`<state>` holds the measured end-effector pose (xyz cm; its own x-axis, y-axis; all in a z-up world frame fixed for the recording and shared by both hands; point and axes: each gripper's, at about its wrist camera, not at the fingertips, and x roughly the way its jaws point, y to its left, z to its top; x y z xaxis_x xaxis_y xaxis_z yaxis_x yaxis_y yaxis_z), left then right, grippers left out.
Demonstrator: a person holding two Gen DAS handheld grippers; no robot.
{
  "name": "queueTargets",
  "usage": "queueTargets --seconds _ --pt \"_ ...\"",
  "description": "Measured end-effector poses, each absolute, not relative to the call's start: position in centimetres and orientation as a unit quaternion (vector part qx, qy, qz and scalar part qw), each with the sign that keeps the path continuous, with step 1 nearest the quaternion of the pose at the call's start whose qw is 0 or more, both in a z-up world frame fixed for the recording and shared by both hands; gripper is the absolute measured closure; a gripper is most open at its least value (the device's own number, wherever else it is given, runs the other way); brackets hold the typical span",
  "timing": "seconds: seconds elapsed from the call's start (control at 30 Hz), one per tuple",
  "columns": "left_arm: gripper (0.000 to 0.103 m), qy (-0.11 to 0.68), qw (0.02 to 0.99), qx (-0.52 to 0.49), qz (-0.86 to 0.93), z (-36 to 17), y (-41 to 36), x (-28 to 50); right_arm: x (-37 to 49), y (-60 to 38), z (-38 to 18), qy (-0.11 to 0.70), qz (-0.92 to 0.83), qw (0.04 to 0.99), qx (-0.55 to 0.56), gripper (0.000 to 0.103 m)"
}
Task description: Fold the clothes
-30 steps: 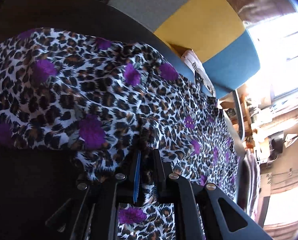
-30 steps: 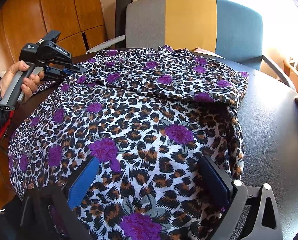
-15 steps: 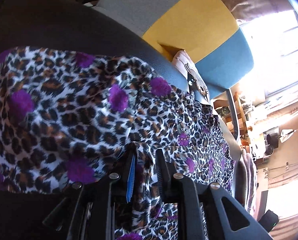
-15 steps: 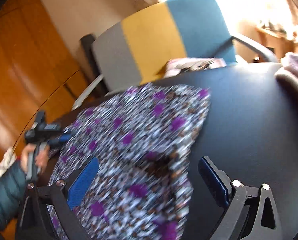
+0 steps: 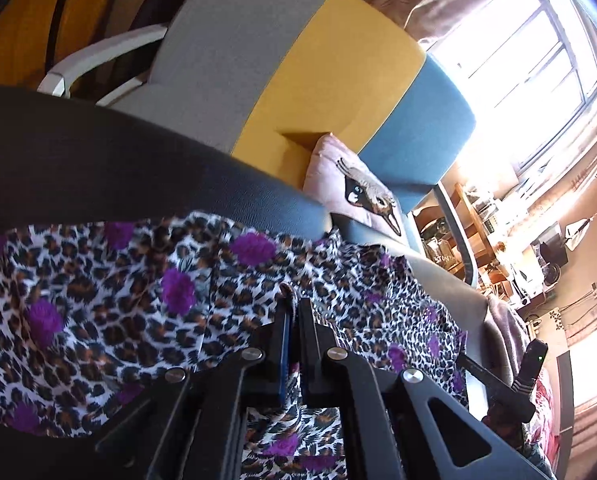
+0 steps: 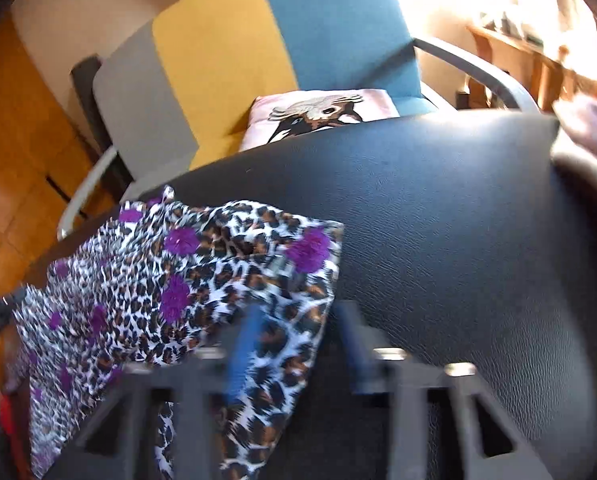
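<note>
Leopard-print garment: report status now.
Left gripper shut on leopard-print garment. Right gripper part open, fabric edge between fingers. Garment bunched on black table. Nothing in the way.

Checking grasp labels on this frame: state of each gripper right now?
Left gripper: shut on the leopard-print garment.
Right gripper: jaws apart around the garment's edge, blurred; grip cannot be told.
</note>
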<state>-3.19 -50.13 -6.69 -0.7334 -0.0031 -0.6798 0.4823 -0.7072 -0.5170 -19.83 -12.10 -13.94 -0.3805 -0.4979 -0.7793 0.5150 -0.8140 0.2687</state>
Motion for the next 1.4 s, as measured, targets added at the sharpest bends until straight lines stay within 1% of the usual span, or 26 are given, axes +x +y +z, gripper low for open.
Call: queueTargets --seconds 0.13,0.23,0.33,0.4,0.43,0.5,0.57,0.63,0.67,0.73,0.77,0.8,0.87,0.93,1.0,1.07,1.1,1.13,1.17,1.2,1.27,1.4 --pt "0.101 0.346 0.154 0.331 -0.864 -6.3 -50.6 -3.4 -19.3 -11.8 -13.2 0.038 -0.851 0.285 0.439 0.099" --pt "0.101 0.364 0.162 0.339 -0.852 -7.1 -51.1 -3.1 -19.8 -11.1 -13.9 0.03 -0.854 0.265 0.447 0.099" --pt "0.099 0.387 0.17 0.346 -0.838 -7.9 -51.6 -2.7 -20.1 -10.9 -14.1 0.019 -0.851 0.272 0.449 0.097" --pt "0.096 0.402 0.175 0.351 -0.828 -8.4 -52.0 -2.4 -20.0 -10.6 -13.8 0.01 -0.849 0.277 0.451 0.09" --pt "0.092 0.409 0.178 0.353 -0.823 -8.7 -52.2 -2.3 -19.8 -10.6 -13.4 0.01 -0.85 0.279 0.447 0.088" --pt "0.089 0.423 0.183 0.357 -0.812 -9.2 -52.6 -2.0 -18.8 -10.4 -12.3 0.016 -0.857 0.285 0.428 0.082" --pt "0.088 0.438 0.188 0.361 -0.802 -9.8 -52.9 -1.7 -17.5 -10.4 -11.3 0.025 -0.86 0.301 0.411 0.081" --pt "0.085 0.44 0.17 0.365 -0.803 -9.7 -52.4 -0.9 -16.0 -10.7 -10.4 0.028 -0.853 0.333 0.402 0.081" --pt "0.084 0.436 0.161 0.369 -0.805 -9.6 -51.9 -0.7 -15.0 -11.0 -10.1 0.03 -0.845 0.353 0.401 0.078" --pt "0.079 0.423 0.151 0.377 -0.81 -9.6 -51.0 -0.5 -13.0 -11.7 -10.0 0.039 -0.825 0.393 0.405 0.069" --pt "0.079 0.417 0.148 0.382 -0.811 -9.7 -50.7 -0.6 -12.0 -12.2 -10.2 0.049 -0.815 0.409 0.408 0.061" --pt "0.077 0.411 0.145 0.386 -0.813 -9.7 -50.3 -0.7 -11.0 -12.7 -10.4 0.06 -0.808 0.42 0.409 0.055" --pt "0.076 0.395 0.144 0.394 -0.818 -9.8 -49.7 -1.4 -9.4 -13.5 -10.8 0.081 -0.799 0.432 0.411 0.052" --pt "0.074 0.377 0.143 0.401 -0.823 -9.9 -49.1 -2.3 -8.2 -14.0 -11.4 0.102 -0.793 0.435 0.414 0.046" --pt "0.074 0.353 0.154 0.415 -0.824 -10.1 -48.5 -2.7 -7.5 -14.7 -12.3 0.131 -0.791 0.429 0.416 0.044" --pt "0.074 0.328 0.169 0.431 -0.824 -10.4 -48.1 -2.9 -7.3 -15.1 -13.1 0.157 -0.788 0.419 0.423 0.044" --pt "0.083 0.315 0.175 0.438 -0.823 -10.5 -47.8 -3.0 -7.3 -15.4 -13.6 0.169 -0.787 0.412 0.427 0.045" --pt "0.1 0.302 0.182 0.446 -0.823 -10.6 -47.6 -3.1 -7.2 -15.6 -13.9 0.181 -0.789 0.407 0.424 0.046" --pt "0.101 0.288 0.189 0.453 -0.822 -10.8 -47.3 -3.3 -7.0 -15.7 -14.0 0.194 -0.793 0.402 0.415 0.055" --pt "0.101 0.286 0.187 0.456 -0.822 -10.7 -47.2 -3.1 -6.9 -15.8 -14.0 0.205 -0.797 0.397 0.407 0.073" --pt "0.101 0.288 0.181 0.457 -0.822 -10.1 -47.2 -2.4 -6.7 -15.5 -13.6 0.213 -0.802 0.391 0.399 0.092" --pt "0.101 0.313 0.169 0.456 -0.816 -9.1 -47.8 -0.4 -6.2 -14.6 -12.5 0.211 -0.806 0.4 0.382 0.098"
